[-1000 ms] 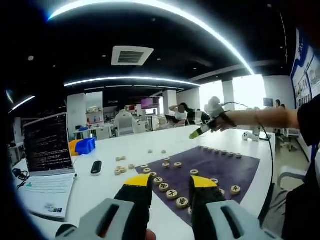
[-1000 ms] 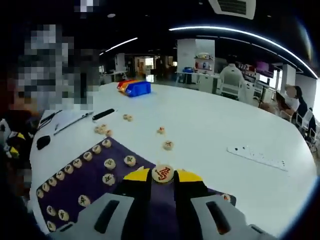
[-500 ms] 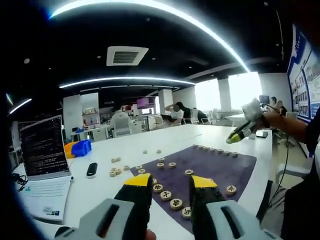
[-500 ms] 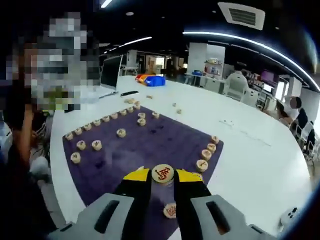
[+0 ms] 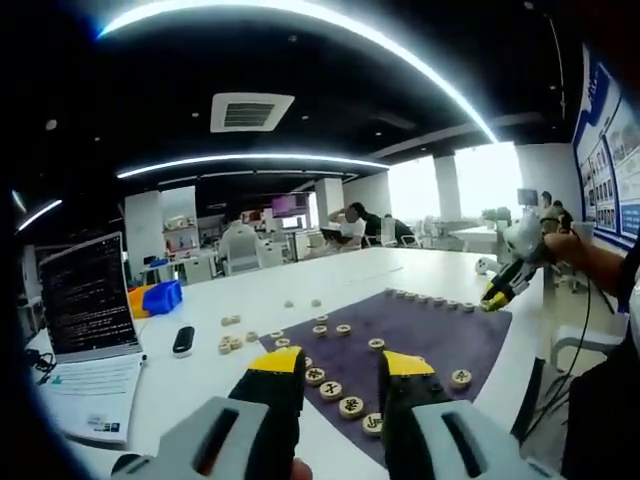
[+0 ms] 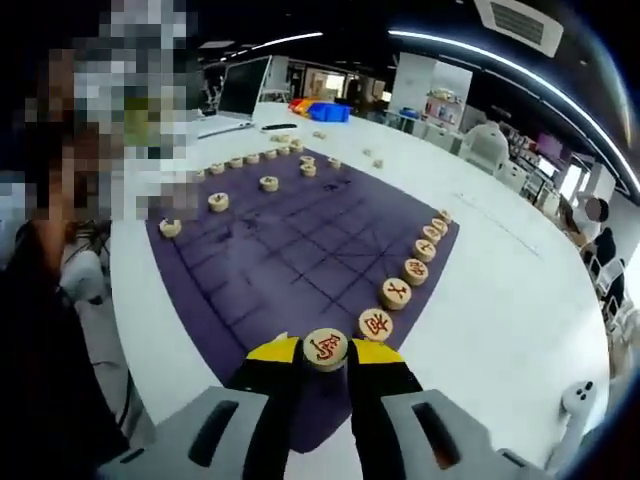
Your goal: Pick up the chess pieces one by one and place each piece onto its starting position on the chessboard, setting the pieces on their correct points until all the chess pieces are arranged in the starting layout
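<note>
Your right gripper (image 6: 325, 352) jaws grip a red-lettered piece (image 6: 325, 347) over the purple board's (image 6: 290, 260) near edge, while your left gripper (image 5: 341, 366) jaws gape empty.

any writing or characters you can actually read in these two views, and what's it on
Held chess piece in the right gripper: one red character, looks like "馬", not certain.
Row pieces on the purple board: red characters, too blurred to read.
Near pieces by the left gripper: dark characters, too small.
Laptop screen: text lines, unreadable.
Wall posters: print too small.
</note>
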`<state>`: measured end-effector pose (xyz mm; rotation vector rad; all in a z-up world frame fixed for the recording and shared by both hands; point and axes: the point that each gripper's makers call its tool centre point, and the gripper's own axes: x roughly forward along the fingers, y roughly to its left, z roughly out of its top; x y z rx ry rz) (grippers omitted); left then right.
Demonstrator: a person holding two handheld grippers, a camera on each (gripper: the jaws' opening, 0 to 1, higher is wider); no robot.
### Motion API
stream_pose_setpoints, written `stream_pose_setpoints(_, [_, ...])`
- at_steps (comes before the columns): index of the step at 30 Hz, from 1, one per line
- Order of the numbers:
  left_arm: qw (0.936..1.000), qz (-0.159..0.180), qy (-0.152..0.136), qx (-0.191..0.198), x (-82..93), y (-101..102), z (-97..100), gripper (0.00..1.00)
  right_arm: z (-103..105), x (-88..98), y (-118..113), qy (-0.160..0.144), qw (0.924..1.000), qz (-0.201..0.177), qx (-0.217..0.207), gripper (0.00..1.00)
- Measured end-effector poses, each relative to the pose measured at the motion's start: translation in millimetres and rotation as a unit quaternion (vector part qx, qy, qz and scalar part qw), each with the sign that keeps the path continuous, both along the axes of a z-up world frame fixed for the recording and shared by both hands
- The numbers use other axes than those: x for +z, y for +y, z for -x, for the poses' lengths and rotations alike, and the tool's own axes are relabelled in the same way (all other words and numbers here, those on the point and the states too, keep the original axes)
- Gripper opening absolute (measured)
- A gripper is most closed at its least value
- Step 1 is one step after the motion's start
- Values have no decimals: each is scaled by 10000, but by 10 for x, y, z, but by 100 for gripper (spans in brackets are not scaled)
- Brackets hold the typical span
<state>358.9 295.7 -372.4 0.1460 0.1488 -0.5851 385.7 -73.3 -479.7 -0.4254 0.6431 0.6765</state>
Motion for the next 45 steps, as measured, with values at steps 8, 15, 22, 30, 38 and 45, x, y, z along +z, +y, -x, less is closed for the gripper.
stream_pose_setpoints(8, [10000,6,-2,24,3,22,-3,31,6,-119,-33,170,9998,10,-126,19])
stream_pose_setpoints(15, [10000,-22,16,13,-11,6,-9,31,-7,-140,-37,196,9997,-11,-110,20])
stream_pose_setpoints(22, [10000,-19,7,1,-3,1,-5,31,-24,-124,-63,69,9999,59,-102,24])
stream_pose_setpoints(30, [10000,-9,-3,10,5,13,-4,31,83,155,38,-103,9984,-558,-31,45])
stream_pose_setpoints(38, [10000,22,-46,23,38,17,7,31,-110,841,241,-1190,9808,-1542,-131,42])
stream_pose_setpoints(45, [9999,80,-67,87,59,68,3,31,-377,1158,119,-1865,9596,-2032,-556,39])
